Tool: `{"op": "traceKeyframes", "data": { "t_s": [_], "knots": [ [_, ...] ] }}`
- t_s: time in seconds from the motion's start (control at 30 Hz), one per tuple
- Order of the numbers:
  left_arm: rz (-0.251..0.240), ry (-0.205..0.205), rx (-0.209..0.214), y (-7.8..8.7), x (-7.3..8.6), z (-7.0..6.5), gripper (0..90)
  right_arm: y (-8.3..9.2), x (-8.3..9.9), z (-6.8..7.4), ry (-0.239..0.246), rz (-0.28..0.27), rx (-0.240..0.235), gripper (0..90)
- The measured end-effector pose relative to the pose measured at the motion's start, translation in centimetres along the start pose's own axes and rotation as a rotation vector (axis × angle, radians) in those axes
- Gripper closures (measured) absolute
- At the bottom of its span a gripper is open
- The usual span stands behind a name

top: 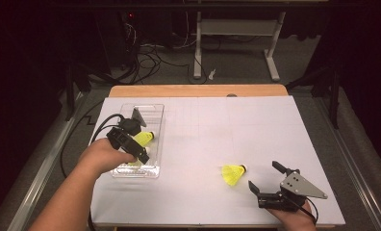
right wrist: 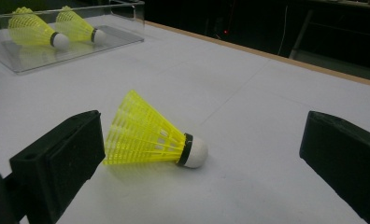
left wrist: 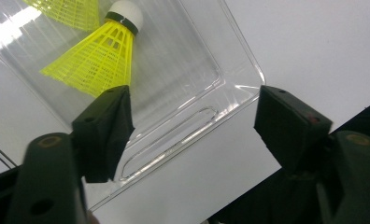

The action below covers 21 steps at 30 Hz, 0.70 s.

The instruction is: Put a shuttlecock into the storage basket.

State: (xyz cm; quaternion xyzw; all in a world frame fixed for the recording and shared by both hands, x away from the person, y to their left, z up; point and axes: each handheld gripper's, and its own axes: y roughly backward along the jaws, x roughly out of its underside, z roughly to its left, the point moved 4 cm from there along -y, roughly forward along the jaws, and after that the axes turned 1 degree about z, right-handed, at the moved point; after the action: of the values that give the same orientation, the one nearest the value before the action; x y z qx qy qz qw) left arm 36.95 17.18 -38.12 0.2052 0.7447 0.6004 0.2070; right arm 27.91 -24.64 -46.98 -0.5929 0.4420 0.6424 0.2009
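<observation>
Both grippers are standing wide: the left gripper (left wrist: 192, 126) over a clear tray (left wrist: 230, 88), the right gripper (right wrist: 197, 163) flanking a yellow shuttlecock (right wrist: 150, 135).

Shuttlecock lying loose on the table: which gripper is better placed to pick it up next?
Probably the right gripper: its open jaws already flank the loose shuttlecock close in front. The left gripper is open over the clear tray across the table.
</observation>
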Motion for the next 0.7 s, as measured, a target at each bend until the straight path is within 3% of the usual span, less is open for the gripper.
{"op": "traceKeyframes", "data": {
  "t_s": [0.17, 0.3, 0.7],
  "knots": [
    [-0.001, 0.004, -0.001, -0.02, -0.01, -0.01, 14.3, -0.04, 0.01, 0.04, 0.001, 0.0, 0.0, 0.7],
    [0.018, 0.013, -0.009, -0.29, -0.08, -0.12, 0.3, -0.03, 0.02, 0.03, 0.0, 0.001, 0.0, 0.7],
    [0.019, 0.005, -0.008, -0.3, -0.36, -0.36, 0.7, -0.09, 0.07, -0.09, -0.011, 0.001, 0.003, 0.7]
  ]
}}
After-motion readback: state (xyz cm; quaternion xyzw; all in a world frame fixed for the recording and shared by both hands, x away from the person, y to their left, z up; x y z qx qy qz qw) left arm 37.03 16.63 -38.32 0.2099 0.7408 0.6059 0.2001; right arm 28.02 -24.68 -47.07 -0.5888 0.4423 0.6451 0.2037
